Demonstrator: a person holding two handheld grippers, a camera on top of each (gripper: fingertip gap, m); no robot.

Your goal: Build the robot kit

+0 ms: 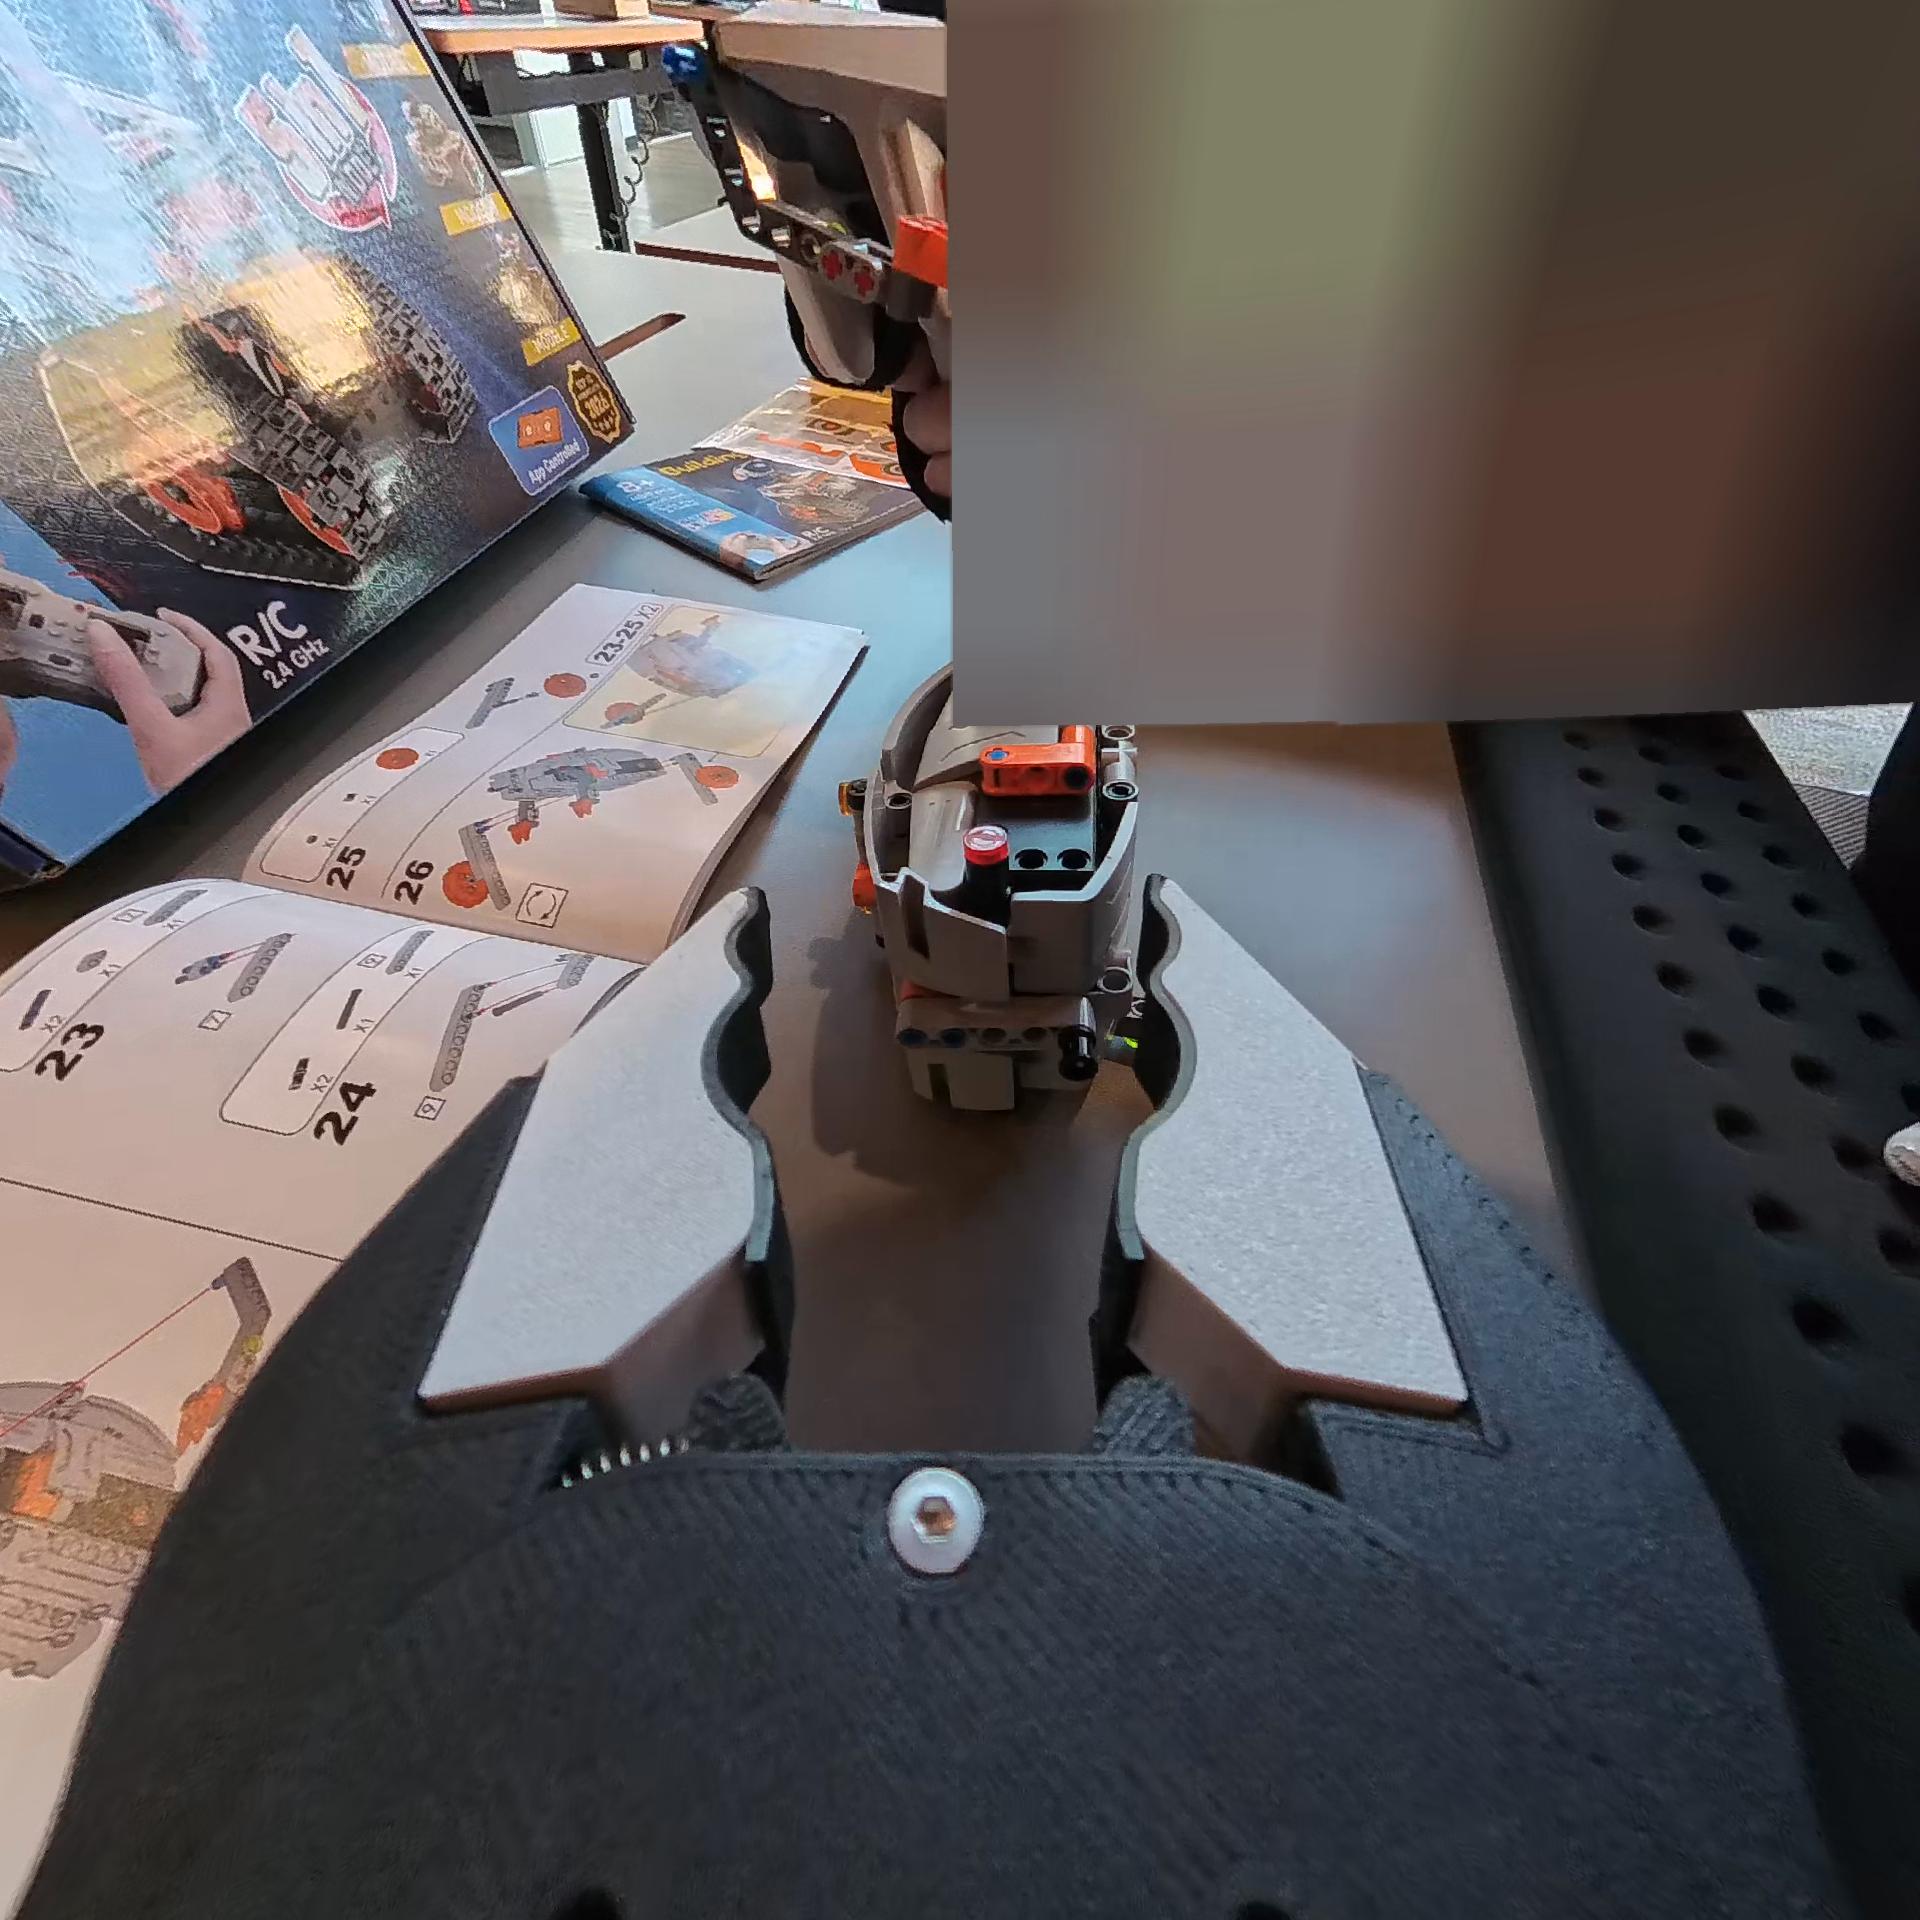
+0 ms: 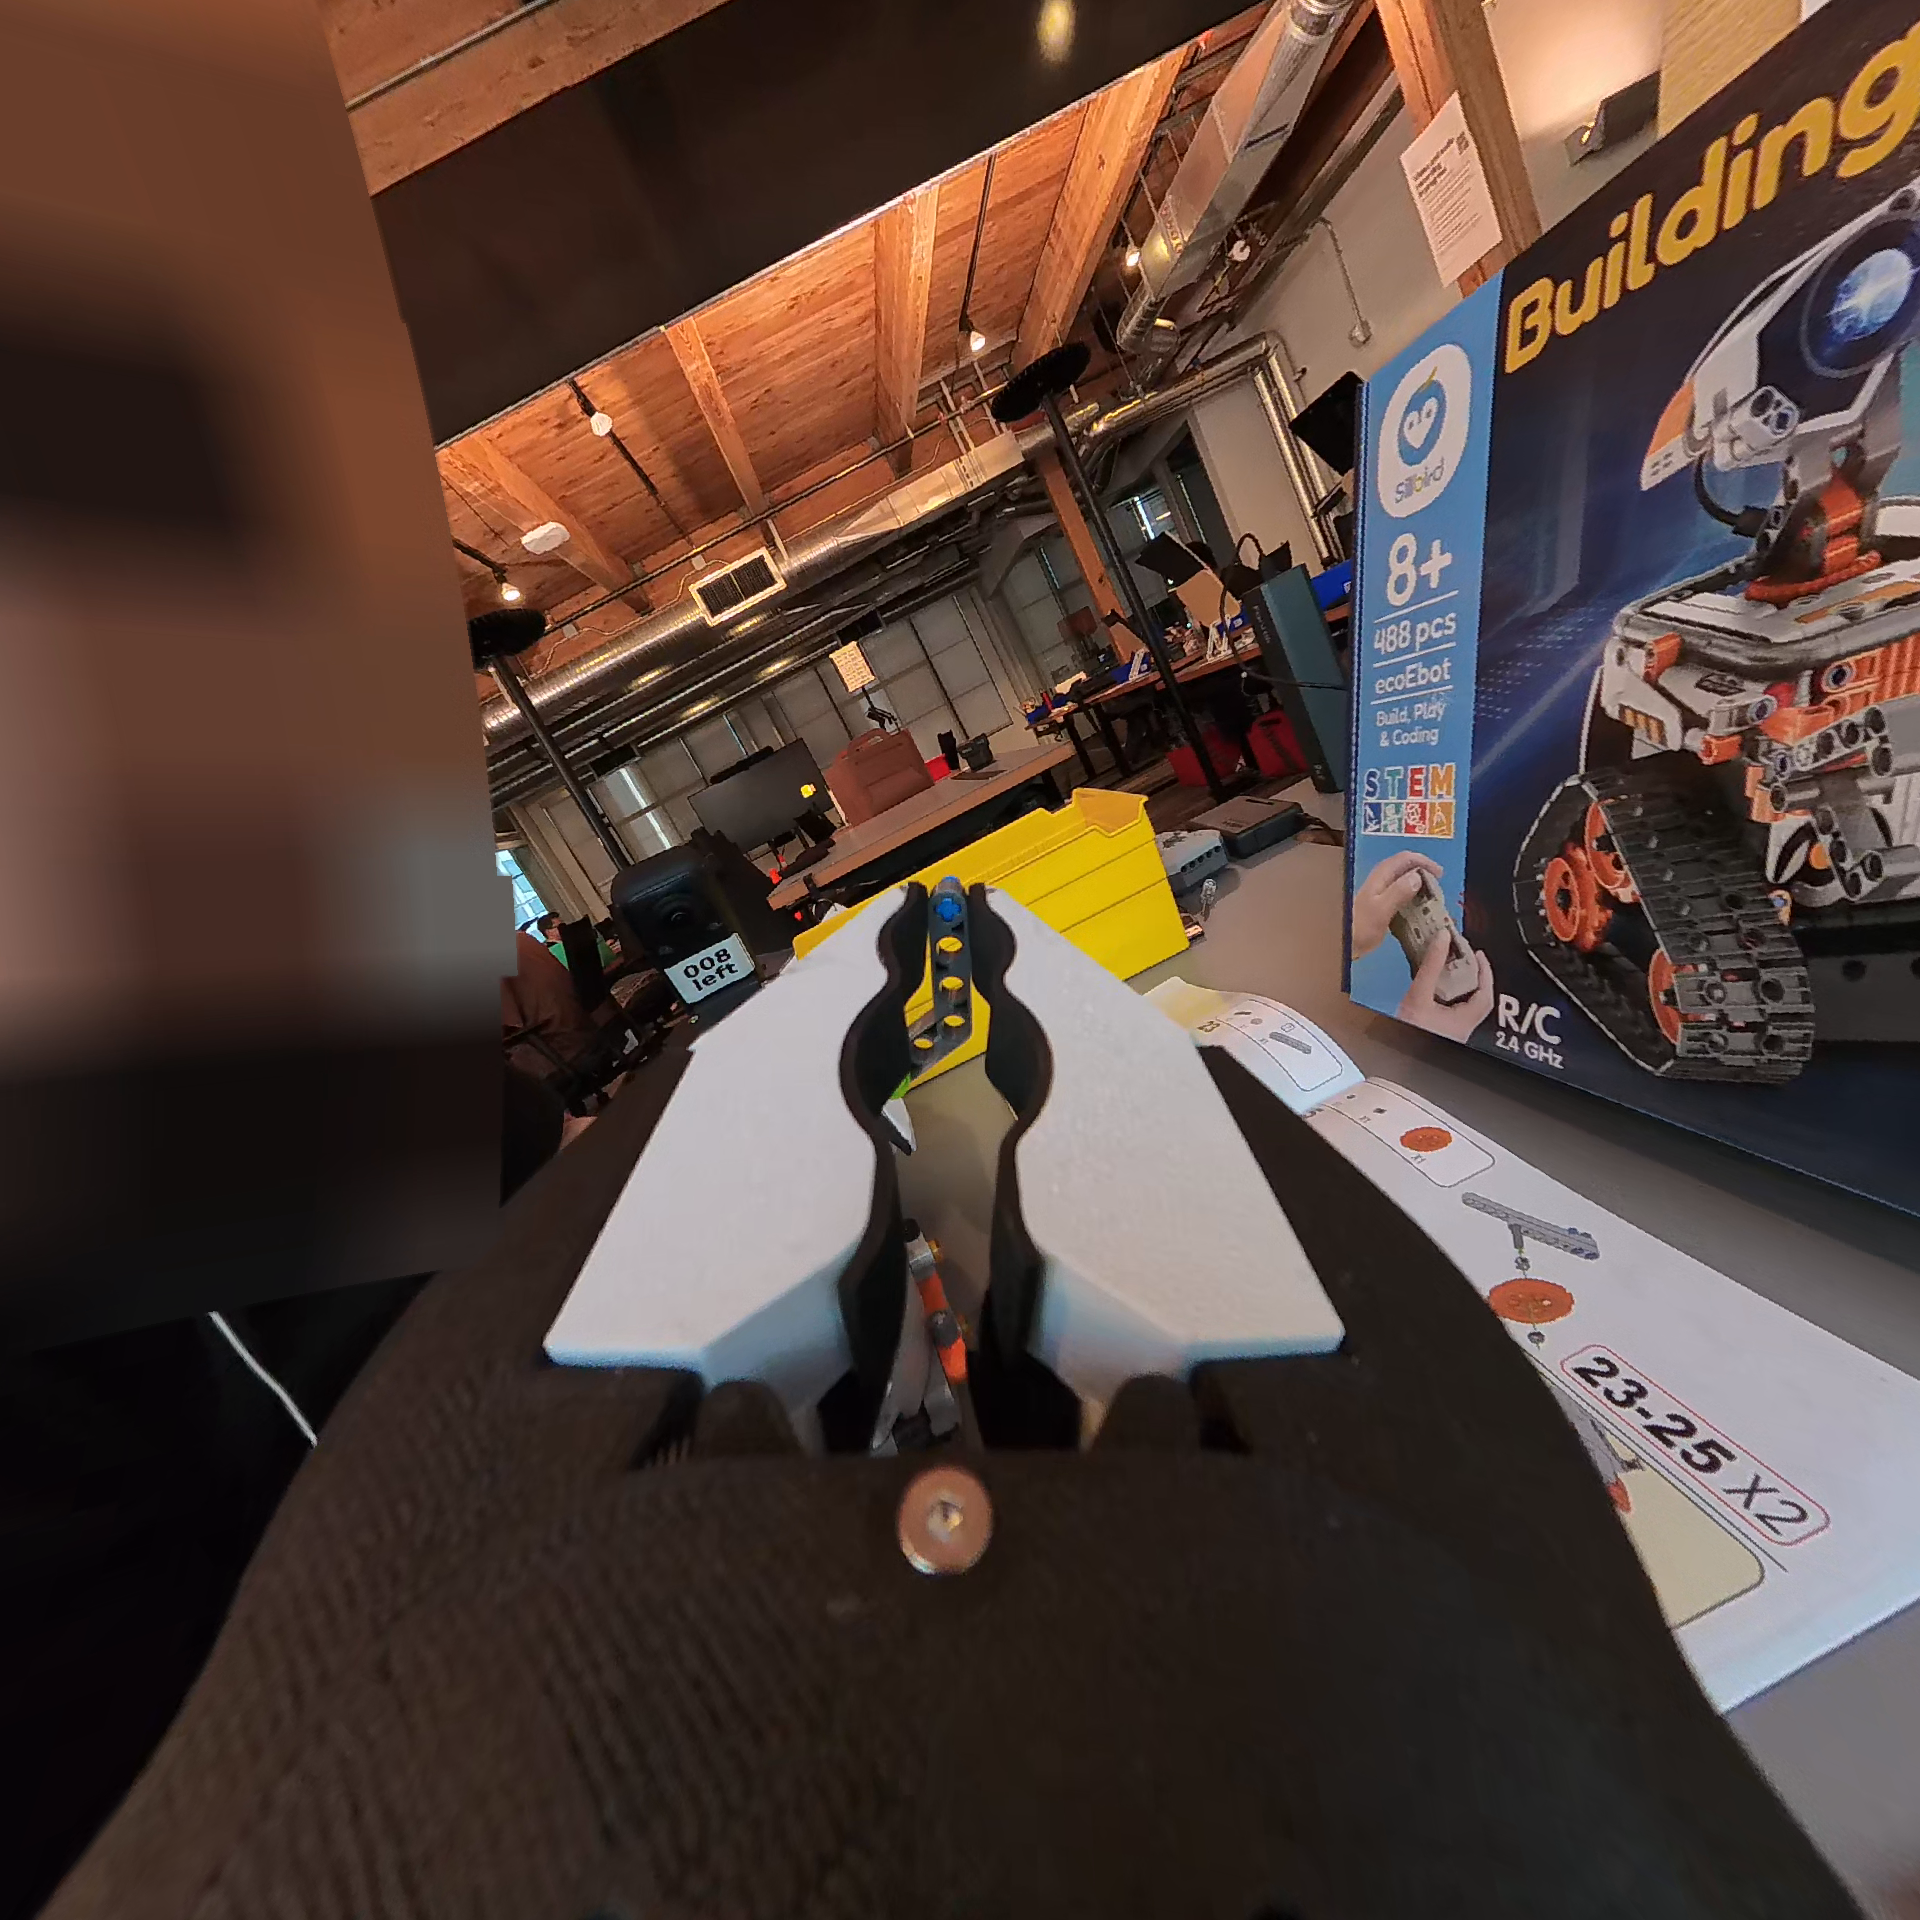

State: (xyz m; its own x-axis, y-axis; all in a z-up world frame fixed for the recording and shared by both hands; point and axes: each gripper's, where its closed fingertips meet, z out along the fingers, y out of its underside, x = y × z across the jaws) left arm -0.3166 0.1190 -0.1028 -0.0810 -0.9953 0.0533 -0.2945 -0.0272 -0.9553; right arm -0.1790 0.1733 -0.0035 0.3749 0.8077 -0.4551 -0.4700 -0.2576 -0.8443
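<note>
A grey toy-brick model [image 1: 997,935] with orange parts and a red-capped pin stands on the dark table [image 1: 1299,883]. My left gripper [image 1: 954,925] is open, its fingertips on either side of the model's near end. The model sits close to the right finger [image 1: 1226,1091]; I cannot tell if they touch. My right gripper [image 2: 948,900] is shut on a dark grey holed beam [image 2: 943,997] with a blue pin at its top. It is held up in the air. It also shows in the left wrist view [image 1: 831,239], above and beyond the model, with the beam [image 1: 769,208].
A big blue toy box [image 1: 260,364] [image 2: 1662,675] stands at the left. An open instruction booklet [image 1: 468,883] [image 2: 1558,1351] lies before it, and a second booklet [image 1: 748,499] farther back. A yellow bin [image 2: 1081,883] stands behind. A black perforated panel [image 1: 1714,1039] stands on the right. The tips of one gripper are about 20 centimetres away from the tips of the other.
</note>
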